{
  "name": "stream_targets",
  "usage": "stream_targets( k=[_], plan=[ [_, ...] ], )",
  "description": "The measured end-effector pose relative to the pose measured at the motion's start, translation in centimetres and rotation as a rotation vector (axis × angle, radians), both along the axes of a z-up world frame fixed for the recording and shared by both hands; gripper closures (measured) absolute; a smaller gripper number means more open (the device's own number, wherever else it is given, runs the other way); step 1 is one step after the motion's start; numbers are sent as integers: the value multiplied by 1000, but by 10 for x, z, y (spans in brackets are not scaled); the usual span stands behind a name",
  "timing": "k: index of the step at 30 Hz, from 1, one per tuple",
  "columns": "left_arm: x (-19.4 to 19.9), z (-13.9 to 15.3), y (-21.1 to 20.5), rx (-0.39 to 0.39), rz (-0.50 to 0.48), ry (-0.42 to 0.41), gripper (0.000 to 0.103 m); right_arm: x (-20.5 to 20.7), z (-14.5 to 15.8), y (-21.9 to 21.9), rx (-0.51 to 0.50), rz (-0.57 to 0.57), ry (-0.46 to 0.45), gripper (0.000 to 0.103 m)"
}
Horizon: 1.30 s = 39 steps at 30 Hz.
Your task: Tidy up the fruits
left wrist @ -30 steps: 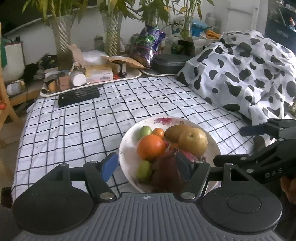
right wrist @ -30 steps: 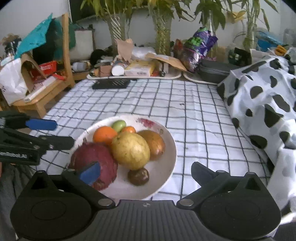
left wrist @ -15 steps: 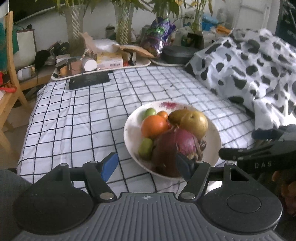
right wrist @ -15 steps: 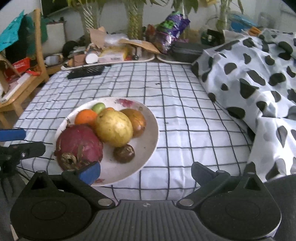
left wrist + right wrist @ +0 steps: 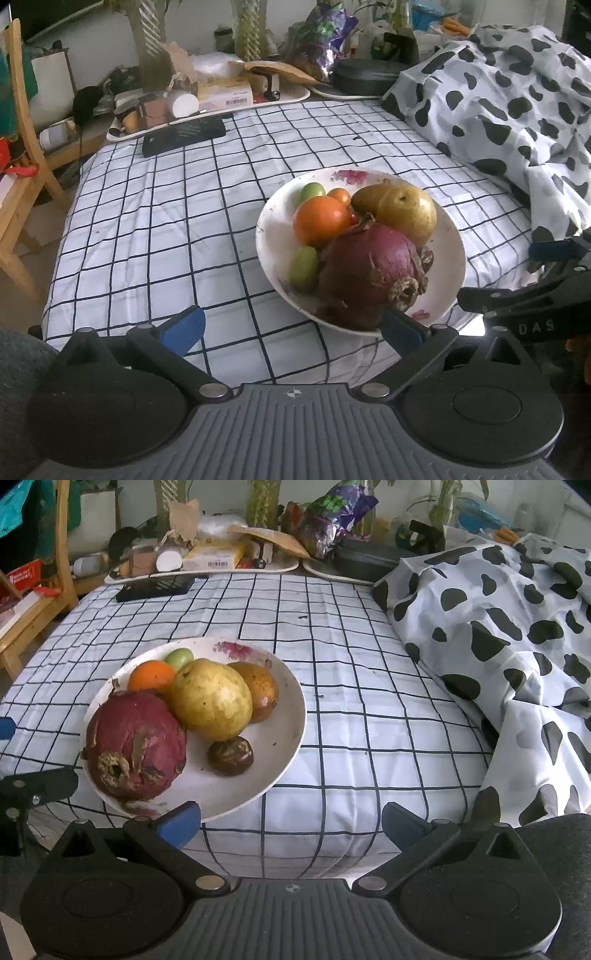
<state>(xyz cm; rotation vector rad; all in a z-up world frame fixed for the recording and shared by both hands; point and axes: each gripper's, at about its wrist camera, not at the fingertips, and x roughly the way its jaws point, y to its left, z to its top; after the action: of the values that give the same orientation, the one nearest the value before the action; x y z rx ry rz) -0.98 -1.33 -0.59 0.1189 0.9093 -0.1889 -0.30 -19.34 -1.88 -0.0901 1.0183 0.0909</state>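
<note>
A white flowered plate (image 5: 269, 236) (image 5: 284, 716) sits near the front edge of the checked cloth. It holds a red dragon fruit (image 5: 369, 273) (image 5: 136, 742), a yellow pear (image 5: 406, 214) (image 5: 212, 698), a brown pear (image 5: 262, 690), an orange (image 5: 321, 219) (image 5: 151, 675), green fruits (image 5: 303, 267) (image 5: 179, 657) and a dark passion fruit (image 5: 231, 755). My left gripper (image 5: 291, 328) is open and empty, just in front of the plate. My right gripper (image 5: 291, 821) is open and empty at the plate's near right rim.
A cow-print blanket (image 5: 517, 99) (image 5: 517, 646) is piled on the right. Trays of clutter (image 5: 207, 96), a black flat object (image 5: 183, 134) and plant vases stand at the back. A wooden chair (image 5: 22, 110) stands left of the table.
Both grippers have drawn back from the plate toward the table's front edge, still open. The fruits stay on the plate.
</note>
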Motion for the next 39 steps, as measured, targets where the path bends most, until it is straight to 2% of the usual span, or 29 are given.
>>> stream_targets(
  k=[10, 39],
  plan=[
    [2, -6, -4, 47, -12, 35, 0, 1, -5, 6, -28, 29, 28, 0],
    [2, -7, -5, 50, -14, 42, 0, 1, -6, 8, -37, 42, 33, 0]
  ],
)
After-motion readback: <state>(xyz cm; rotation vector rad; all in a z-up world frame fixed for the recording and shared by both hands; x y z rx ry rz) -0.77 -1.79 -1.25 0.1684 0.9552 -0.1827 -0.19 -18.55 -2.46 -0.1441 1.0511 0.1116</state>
